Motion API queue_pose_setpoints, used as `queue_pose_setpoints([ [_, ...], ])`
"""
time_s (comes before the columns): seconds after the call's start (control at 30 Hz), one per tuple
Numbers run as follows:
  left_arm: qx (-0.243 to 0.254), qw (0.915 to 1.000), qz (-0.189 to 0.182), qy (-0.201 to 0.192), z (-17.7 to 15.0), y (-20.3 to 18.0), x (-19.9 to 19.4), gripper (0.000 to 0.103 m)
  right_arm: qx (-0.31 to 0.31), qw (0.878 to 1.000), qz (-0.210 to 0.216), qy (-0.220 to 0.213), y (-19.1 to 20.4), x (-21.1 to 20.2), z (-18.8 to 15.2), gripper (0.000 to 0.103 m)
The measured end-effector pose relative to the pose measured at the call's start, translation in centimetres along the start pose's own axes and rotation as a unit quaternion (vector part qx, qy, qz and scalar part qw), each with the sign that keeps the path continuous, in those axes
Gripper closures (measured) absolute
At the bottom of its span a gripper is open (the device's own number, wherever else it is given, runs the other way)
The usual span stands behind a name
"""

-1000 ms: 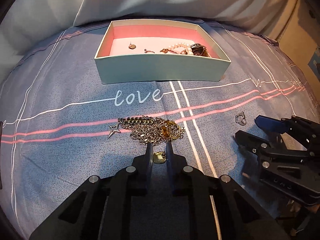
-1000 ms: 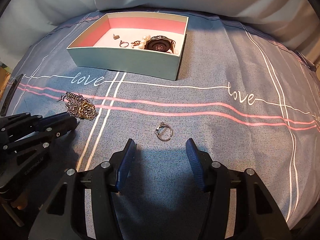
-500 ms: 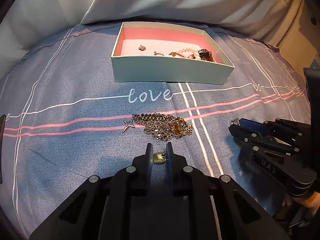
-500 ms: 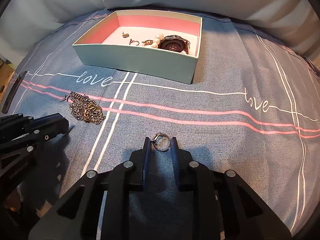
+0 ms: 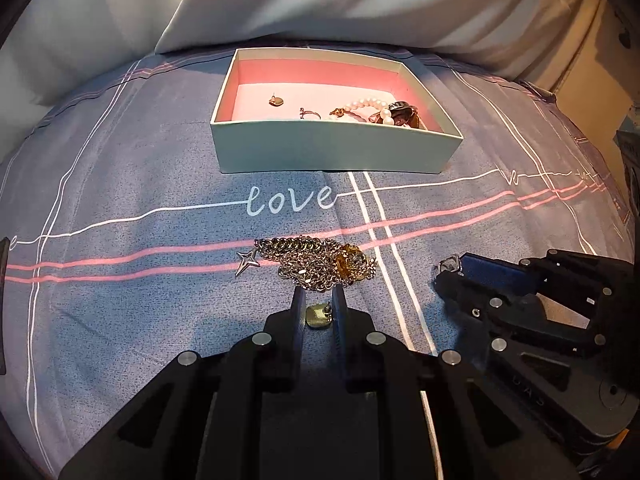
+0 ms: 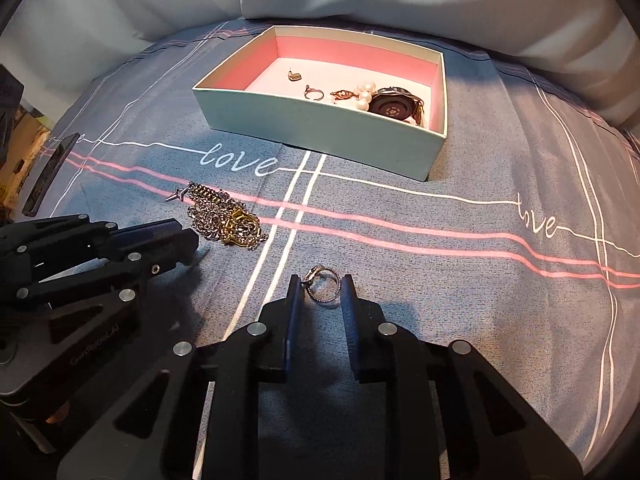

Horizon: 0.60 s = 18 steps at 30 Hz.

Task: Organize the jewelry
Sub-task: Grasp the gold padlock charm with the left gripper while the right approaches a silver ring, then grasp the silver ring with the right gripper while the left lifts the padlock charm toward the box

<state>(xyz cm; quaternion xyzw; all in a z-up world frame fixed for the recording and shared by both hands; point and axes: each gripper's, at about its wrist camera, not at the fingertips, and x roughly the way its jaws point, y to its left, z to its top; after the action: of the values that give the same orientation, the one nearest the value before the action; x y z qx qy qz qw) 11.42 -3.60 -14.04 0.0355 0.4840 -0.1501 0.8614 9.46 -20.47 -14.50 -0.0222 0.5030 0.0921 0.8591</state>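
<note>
My left gripper [image 5: 319, 299] is shut on a small gold earring [image 5: 318, 315], held just above the bedspread near a heap of silver and gold chains [image 5: 316, 262] with a star charm. My right gripper [image 6: 320, 286] is shut on a silver ring [image 6: 323, 289], lifted a little off the cloth. The ring's tip also shows in the left wrist view [image 5: 449, 265]. A mint box with pink lining [image 5: 332, 152] stands further back, holding an earring, a ring, a pearl bracelet [image 5: 370, 106] and a watch [image 6: 390, 109]. The chains also show in the right wrist view [image 6: 224, 220].
The blue bedspread [image 6: 440, 208] carries white and pink lines and the word "love". White pillows [image 5: 280, 0] lie behind the box. A dark flat object [image 6: 50, 172] lies at the far left edge. The two grippers are side by side, close together.
My right gripper has closed from wide open onto the ring and lifted it. Both grippers have moved towards the box, the left one still holding the earring.
</note>
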Motion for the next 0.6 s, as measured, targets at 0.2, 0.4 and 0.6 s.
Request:
queue_pose_setpoints([
  [0.2, 0.006, 0.9999, -0.006, -0.009, 1.06, -0.75, -0.28, 0.089, -0.004, 1.0, -0.003, -0.002, 0.4, -0.4, 0.2, 0.082],
  [0.4, 0.007, 1.0, -0.007, -0.001, 0.7, -0.96, 0.08, 0.089, -0.006, 1.0, -0.001, 0.005, 0.49, -0.19, -0.06, 0.082],
  [0.6, 0.004, 1.0, -0.005, 0.0, 0.87, -0.73, 0.17, 0.089, -0.012, 1.0, 0.002, 0.004, 0.96, -0.14, 0.09, 0.082],
])
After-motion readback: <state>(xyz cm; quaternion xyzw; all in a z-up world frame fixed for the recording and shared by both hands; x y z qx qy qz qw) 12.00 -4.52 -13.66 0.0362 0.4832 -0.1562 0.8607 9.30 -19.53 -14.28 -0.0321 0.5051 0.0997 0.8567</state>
